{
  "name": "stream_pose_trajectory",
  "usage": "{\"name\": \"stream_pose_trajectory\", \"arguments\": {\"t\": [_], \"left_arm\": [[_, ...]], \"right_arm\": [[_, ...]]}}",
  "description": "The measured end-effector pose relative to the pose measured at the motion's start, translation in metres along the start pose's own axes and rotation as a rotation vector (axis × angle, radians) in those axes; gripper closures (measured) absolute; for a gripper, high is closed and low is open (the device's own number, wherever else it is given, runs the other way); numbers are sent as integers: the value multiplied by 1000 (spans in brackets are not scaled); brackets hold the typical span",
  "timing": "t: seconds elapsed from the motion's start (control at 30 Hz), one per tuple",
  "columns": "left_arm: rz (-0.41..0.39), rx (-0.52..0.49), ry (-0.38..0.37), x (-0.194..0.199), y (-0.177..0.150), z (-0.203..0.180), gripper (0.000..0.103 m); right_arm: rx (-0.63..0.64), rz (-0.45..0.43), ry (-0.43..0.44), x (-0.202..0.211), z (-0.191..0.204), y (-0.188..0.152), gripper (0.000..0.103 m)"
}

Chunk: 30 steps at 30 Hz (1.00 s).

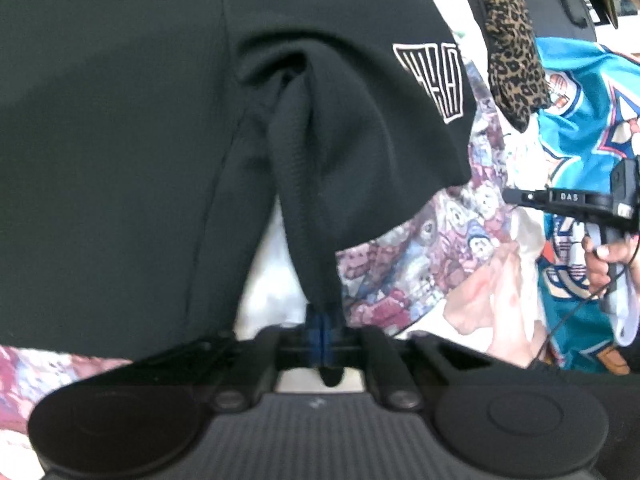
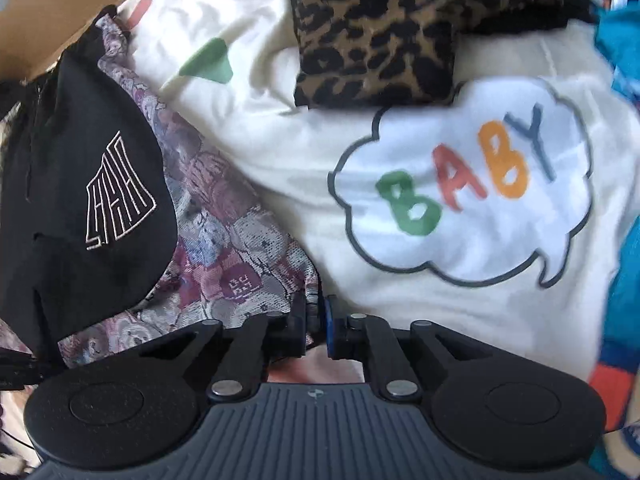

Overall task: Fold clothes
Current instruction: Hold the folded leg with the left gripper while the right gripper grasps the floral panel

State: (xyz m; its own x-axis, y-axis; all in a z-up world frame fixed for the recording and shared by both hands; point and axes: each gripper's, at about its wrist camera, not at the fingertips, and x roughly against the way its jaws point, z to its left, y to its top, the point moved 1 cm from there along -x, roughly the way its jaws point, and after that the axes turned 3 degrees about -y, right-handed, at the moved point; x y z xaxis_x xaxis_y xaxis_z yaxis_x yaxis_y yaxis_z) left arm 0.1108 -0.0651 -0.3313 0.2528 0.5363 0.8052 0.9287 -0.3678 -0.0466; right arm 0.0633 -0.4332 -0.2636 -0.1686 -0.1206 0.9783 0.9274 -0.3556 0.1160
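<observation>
A black garment [image 1: 120,120] with a white outlined logo [image 1: 432,80] hangs in front of the left wrist camera. My left gripper [image 1: 320,332] is shut on a bunched fold of it. The same black garment [image 2: 80,200] lies at the left of the right wrist view, on a patterned tapestry-like garment [image 2: 224,248]. My right gripper [image 2: 316,328] has its fingers nearly together, pinching the hem of that patterned garment. In the left wrist view the right gripper [image 1: 516,197] shows at the right edge, held by a hand [image 1: 600,264].
A cream garment [image 2: 400,280] printed with "BABY" in a cloud lies ahead of the right gripper. A leopard-print piece [image 2: 380,32] rests on it. Teal and blue jersey fabric [image 1: 580,120] lies to the right. A brown surface [image 2: 60,8] shows at the upper left.
</observation>
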Motion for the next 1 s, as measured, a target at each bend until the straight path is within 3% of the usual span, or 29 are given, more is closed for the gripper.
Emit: {"name": "stream_pose_trajectory", "arguments": {"t": [0.2, 0.6, 0.8, 1.0], "left_arm": [[30, -28, -111, 2, -9, -14, 102], [70, -97, -151, -16, -20, -28, 102], [102, -94, -72, -33, -22, -10, 102], [112, -94, -64, -29, -21, -12, 101]], "right_arm": [[22, -68, -57, 30, 0, 9, 99], [45, -73, -135, 39, -2, 10, 100], [73, -26, -166, 15, -1, 1, 100], [51, -21, -185, 11, -3, -1, 96]]}}
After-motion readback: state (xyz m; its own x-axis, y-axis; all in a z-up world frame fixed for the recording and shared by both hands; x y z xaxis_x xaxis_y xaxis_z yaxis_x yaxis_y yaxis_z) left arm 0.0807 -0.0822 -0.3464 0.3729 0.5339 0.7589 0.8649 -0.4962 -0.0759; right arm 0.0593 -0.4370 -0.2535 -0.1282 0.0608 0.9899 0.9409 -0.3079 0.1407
